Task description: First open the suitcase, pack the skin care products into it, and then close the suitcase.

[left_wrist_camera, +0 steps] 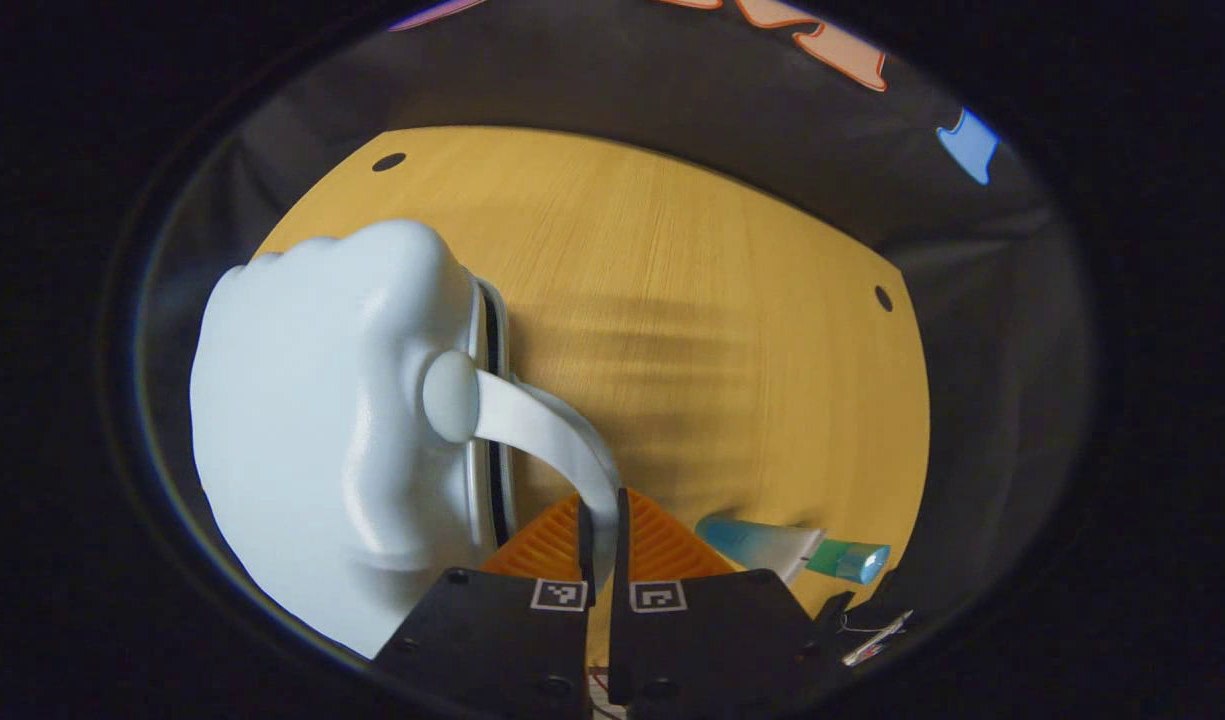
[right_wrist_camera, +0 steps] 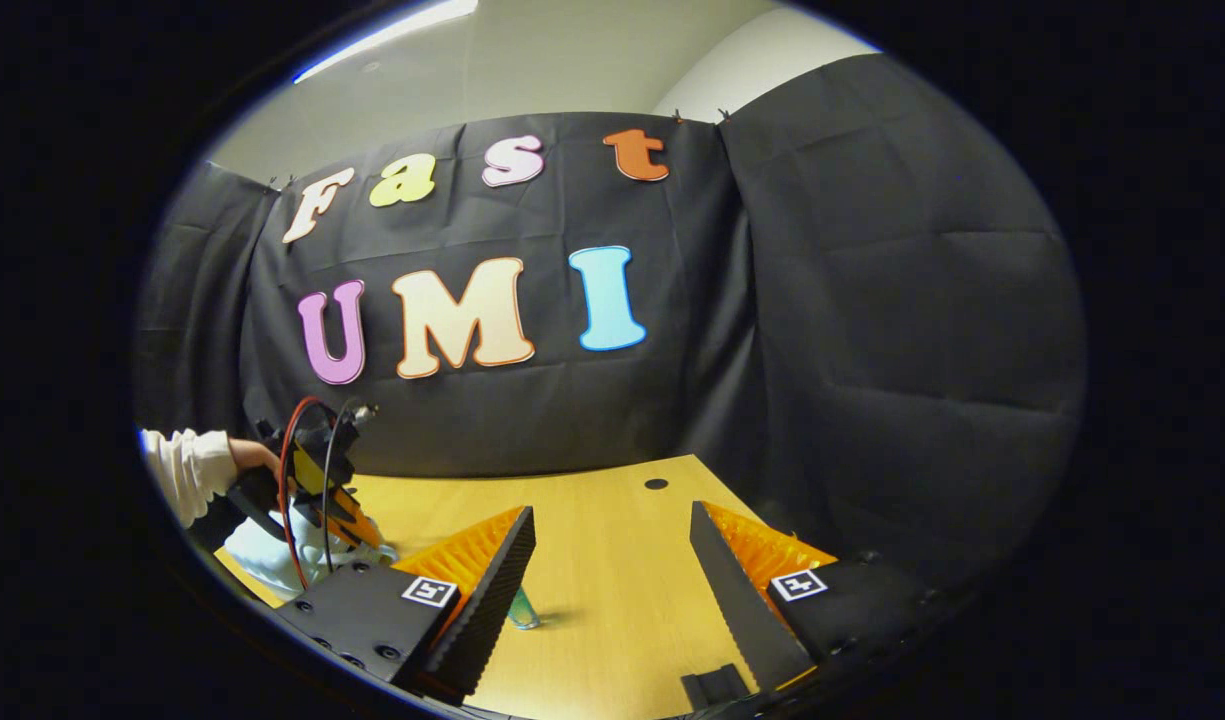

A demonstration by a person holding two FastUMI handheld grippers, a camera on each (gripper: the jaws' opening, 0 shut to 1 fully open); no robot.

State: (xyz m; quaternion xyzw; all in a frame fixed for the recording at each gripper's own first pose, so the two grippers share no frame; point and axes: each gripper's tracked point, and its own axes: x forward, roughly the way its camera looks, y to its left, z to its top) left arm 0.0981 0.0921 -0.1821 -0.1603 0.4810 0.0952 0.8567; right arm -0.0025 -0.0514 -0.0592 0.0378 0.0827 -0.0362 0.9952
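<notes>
A pale blue hard-shell suitcase [left_wrist_camera: 322, 420] lies on the wooden table [left_wrist_camera: 672, 280], filling the left of the left gripper view. A dark seam runs between its two shells. My left gripper [left_wrist_camera: 602, 510] is shut on the suitcase's curved handle [left_wrist_camera: 542, 420]. To its right lies a skin care tube [left_wrist_camera: 772, 545], blue and white with a green cap. In the right gripper view my right gripper [right_wrist_camera: 612, 512] is open above the table, holding nothing. Farther left in that view are the left gripper [right_wrist_camera: 357, 530], the suitcase [right_wrist_camera: 262, 555] and the tube's green end [right_wrist_camera: 520, 608].
A person's hand and white sleeve [right_wrist_camera: 187, 470] hold the left gripper, trailing red and black cables. The black cloth wall [right_wrist_camera: 872, 350] stands close behind the table's far edge. Small dark holes [right_wrist_camera: 656, 484] mark the table top.
</notes>
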